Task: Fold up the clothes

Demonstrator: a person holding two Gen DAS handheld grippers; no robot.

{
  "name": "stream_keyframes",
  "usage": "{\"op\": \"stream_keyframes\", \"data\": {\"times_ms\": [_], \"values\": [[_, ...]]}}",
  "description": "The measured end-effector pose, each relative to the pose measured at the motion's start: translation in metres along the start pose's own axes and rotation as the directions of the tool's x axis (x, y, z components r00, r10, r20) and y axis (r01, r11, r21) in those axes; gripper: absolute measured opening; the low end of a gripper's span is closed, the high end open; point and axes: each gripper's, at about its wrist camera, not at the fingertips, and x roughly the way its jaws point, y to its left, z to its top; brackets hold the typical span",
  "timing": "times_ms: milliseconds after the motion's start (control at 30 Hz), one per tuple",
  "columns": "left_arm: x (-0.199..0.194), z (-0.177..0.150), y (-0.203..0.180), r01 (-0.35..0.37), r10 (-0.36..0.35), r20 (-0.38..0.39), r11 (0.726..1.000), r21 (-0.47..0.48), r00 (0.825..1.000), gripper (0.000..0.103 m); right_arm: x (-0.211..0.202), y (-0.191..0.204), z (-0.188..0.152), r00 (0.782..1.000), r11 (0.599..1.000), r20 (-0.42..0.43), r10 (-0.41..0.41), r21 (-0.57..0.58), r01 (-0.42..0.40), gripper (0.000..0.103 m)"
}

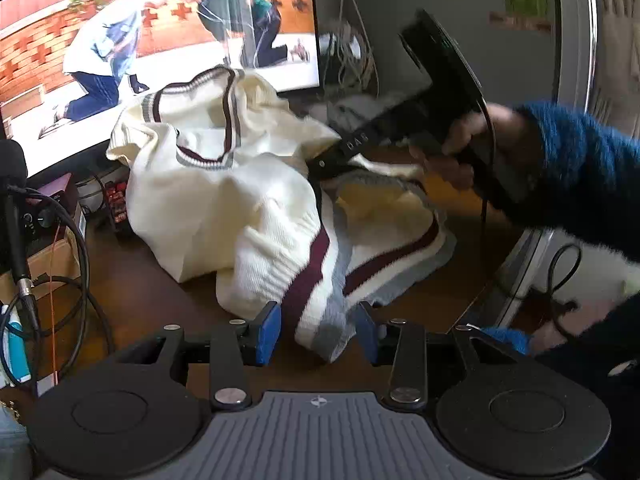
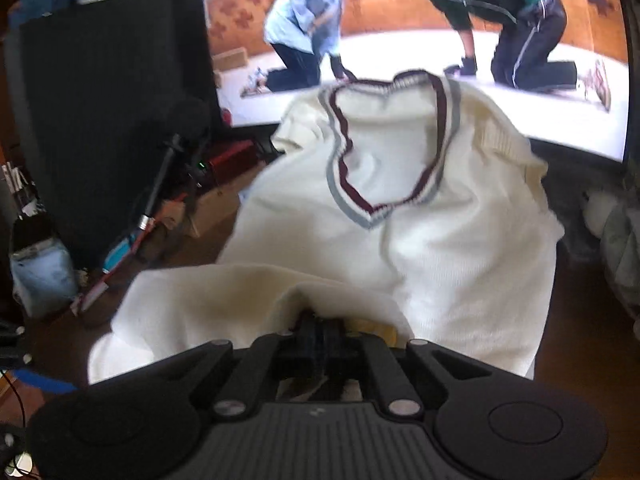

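Lying crumpled on the brown table (image 1: 132, 280) in front of a lit screen (image 1: 160, 32), the cream vest (image 1: 208, 200) with maroon and grey trim has its V-neck raised toward the screen and its striped hem hanging at the near edge. Left hand-held gripper (image 1: 318, 330) is released, its blue pads (image 1: 267, 332) spread to either side of the hem's corner, whether touching it cannot be told. Right hand-held gripper (image 2: 320, 332), held by a hand (image 1: 468, 148) in a blue sleeve (image 1: 576, 160), is clenched on a fold of the vest, its fingertips buried under the cloth.
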Motion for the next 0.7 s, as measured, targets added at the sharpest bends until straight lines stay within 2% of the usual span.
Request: {"op": "stream_keyframes", "data": {"times_ms": [67, 167, 233, 267, 333, 367, 400, 433, 500, 633, 667, 700], "values": [[0.003, -0.001, -0.006, -0.02, 0.021, -0.026, 0.999, 0.033, 0.999, 0.04, 0.002, 0.003, -0.005, 1.0, 1.0, -0.006, 0.001, -0.001, -0.001, 0.003], [0.005, 0.001, -0.018, -0.077, 0.08, -0.021, 0.991, 0.113, 0.997, 0.04, -0.002, 0.005, -0.01, 1.0, 1.0, -0.004, 0.014, 0.002, -0.014, 0.003], [0.006, 0.003, -0.031, -0.152, 0.153, 0.011, 0.967, 0.203, 0.988, 0.04, -0.004, 0.004, -0.012, 1.0, 1.0, 0.001, 0.018, 0.014, -0.018, 0.003], [0.007, 0.002, -0.042, -0.208, 0.206, 0.035, 0.938, 0.278, 0.978, 0.04, -0.005, 0.004, -0.012, 1.0, 1.0, 0.005, 0.018, 0.022, -0.018, 0.003], [0.013, -0.003, -0.063, -0.291, 0.288, 0.079, 0.843, 0.452, 0.955, 0.04, -0.006, 0.002, -0.012, 1.0, 0.999, 0.016, 0.018, 0.037, -0.018, 0.003], [0.016, -0.007, -0.071, -0.311, 0.308, 0.093, 0.801, 0.512, 0.947, 0.04, -0.005, 0.002, -0.011, 1.0, 0.999, 0.02, 0.019, 0.049, -0.02, 0.003], [0.019, -0.01, -0.076, -0.313, 0.315, 0.094, 0.775, 0.548, 0.944, 0.04, -0.004, 0.001, -0.01, 1.0, 0.998, 0.024, 0.019, 0.061, -0.021, 0.003], [0.023, -0.012, -0.08, -0.302, 0.311, 0.084, 0.767, 0.566, 0.947, 0.04, -0.004, 0.002, -0.009, 0.999, 0.997, 0.033, 0.021, 0.078, -0.023, 0.003], [0.029, -0.012, -0.082, -0.283, 0.301, 0.065, 0.769, 0.574, 0.951, 0.04, -0.001, 0.004, -0.006, 0.999, 0.995, 0.041, 0.024, 0.098, -0.027, 0.003], [0.045, -0.013, -0.084, -0.306, 0.35, 0.056, 0.719, 0.624, 0.935, 0.04, 0.005, 0.007, -0.001, 0.999, 0.994, 0.045, 0.007, 0.106, -0.012, 0.003], [0.048, -0.013, -0.082, -0.311, 0.36, 0.054, 0.711, 0.631, 0.931, 0.039, 0.004, 0.008, -0.001, 0.999, 0.995, 0.043, 0.008, 0.101, -0.012, 0.003], [0.05, -0.011, -0.08, -0.307, 0.358, 0.047, 0.72, 0.622, 0.933, 0.039, 0.003, 0.008, -0.001, 0.999, 0.995, 0.041, 0.008, 0.095, -0.012, 0.003]]}}
